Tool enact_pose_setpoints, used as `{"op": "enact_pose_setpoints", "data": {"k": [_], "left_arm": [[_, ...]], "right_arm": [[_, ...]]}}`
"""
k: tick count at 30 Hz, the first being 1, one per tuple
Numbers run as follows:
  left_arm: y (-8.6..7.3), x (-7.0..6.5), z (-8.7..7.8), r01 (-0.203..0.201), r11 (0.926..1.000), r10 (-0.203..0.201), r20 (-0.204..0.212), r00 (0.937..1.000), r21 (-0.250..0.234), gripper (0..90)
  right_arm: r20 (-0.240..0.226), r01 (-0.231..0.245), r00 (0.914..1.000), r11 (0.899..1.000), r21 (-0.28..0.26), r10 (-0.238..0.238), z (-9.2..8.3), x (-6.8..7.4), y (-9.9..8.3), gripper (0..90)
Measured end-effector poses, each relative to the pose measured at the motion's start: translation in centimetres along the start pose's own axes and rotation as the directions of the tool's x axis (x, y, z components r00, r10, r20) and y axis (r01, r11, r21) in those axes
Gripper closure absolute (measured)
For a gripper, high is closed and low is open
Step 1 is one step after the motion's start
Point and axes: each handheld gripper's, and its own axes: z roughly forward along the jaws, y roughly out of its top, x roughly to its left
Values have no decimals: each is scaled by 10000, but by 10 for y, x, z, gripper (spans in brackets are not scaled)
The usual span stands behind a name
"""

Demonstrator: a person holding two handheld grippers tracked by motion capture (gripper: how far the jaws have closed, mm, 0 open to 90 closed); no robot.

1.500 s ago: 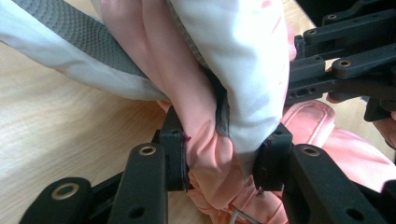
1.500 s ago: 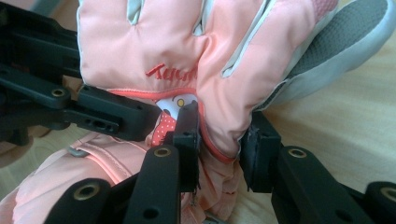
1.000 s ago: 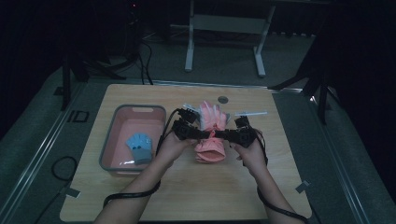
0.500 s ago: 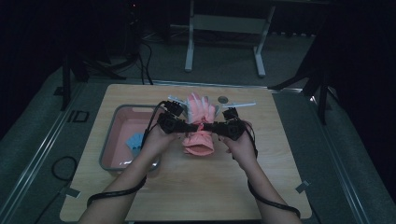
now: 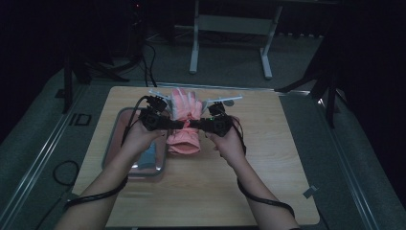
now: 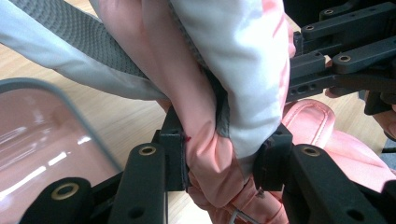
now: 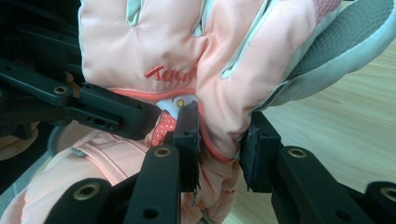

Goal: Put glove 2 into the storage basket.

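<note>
The wooden table (image 5: 201, 201) carries everything; take the grey-rimmed pink tray (image 5: 115, 143) at its left as the landmark. Just right of the tray, a pink glove (image 5: 186, 120) is held up off the tabletop between the two grippers, its fingers pointing away from the person and its cuff hanging toward the table. A blue thing (image 5: 146, 155) lies inside the tray, partly hidden by the left forearm. The left gripper (image 5: 174, 125), over the tray's right rim, has its jaws pressed onto a bunched fold of the glove (image 6: 210, 154) near the wrist, narrowed to the thickness of the fabric. The right gripper (image 5: 191, 125), farther right of the tray, pinches the glove (image 7: 219, 121) at the opposite side of the wrist, its pads squeezing the padded cloth just below the red stitched lettering (image 7: 170, 72).
</note>
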Motion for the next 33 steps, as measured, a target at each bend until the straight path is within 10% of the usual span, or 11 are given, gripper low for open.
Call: {"op": "enact_pose_setpoints", "data": {"k": [21,33], "left_arm": [[-40,68,-71,696,9976,-690,-663,9954,64,630],[-74,97,-51,1048,9922,-1011,-563,9933,673,627]], "right_arm": [[-820,192,9965,9994,300,-167,78,68,29,705],[-707,-74,9974,9957,927,140,122,74,5,705]]}}
